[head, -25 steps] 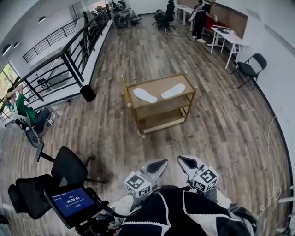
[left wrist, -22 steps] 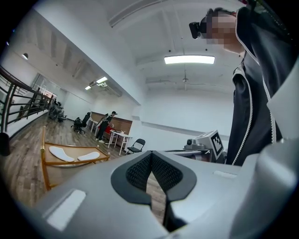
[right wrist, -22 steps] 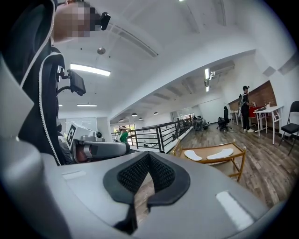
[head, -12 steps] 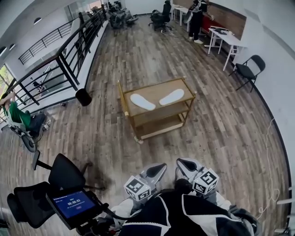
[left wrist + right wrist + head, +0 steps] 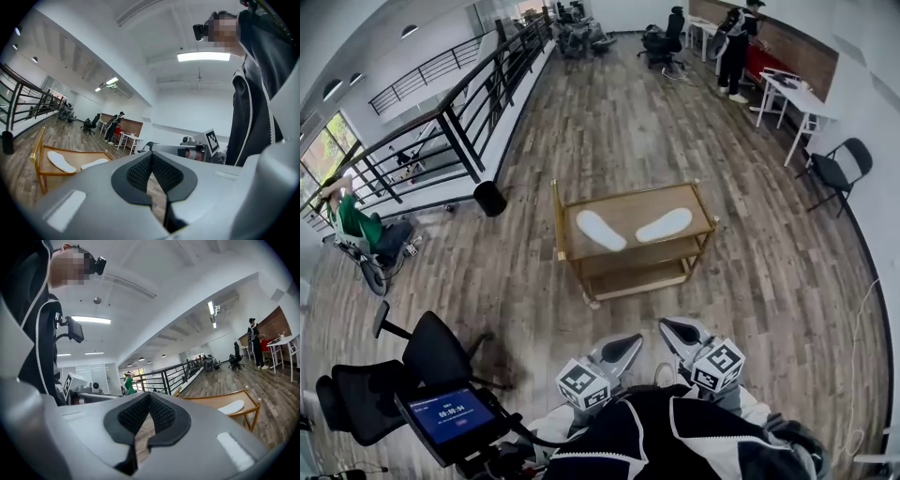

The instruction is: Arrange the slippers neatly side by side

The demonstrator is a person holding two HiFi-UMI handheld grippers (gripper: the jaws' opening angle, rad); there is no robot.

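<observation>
I'd stepped closer: the wooden cart (image 5: 630,208) sat lower in frame, white slippers (image 5: 601,231) splayed on top, untouched. Left gripper (image 5: 617,349) and right gripper (image 5: 679,330) were both closed, empty.

Right gripper (image 5: 150,395) closed and empty, cart ahead

We look along our gripper's dark jaws, which meet with nothing between them. Past them to the right stands a wooden cart (image 5: 206,401) with one white slipper (image 5: 232,406) lying on its top shelf. Behind the cart a black railing (image 5: 168,376) runs along the wood floor (image 5: 276,394); a person in green (image 5: 127,383) is beside it, and a standing person (image 5: 253,343) is far right.
</observation>
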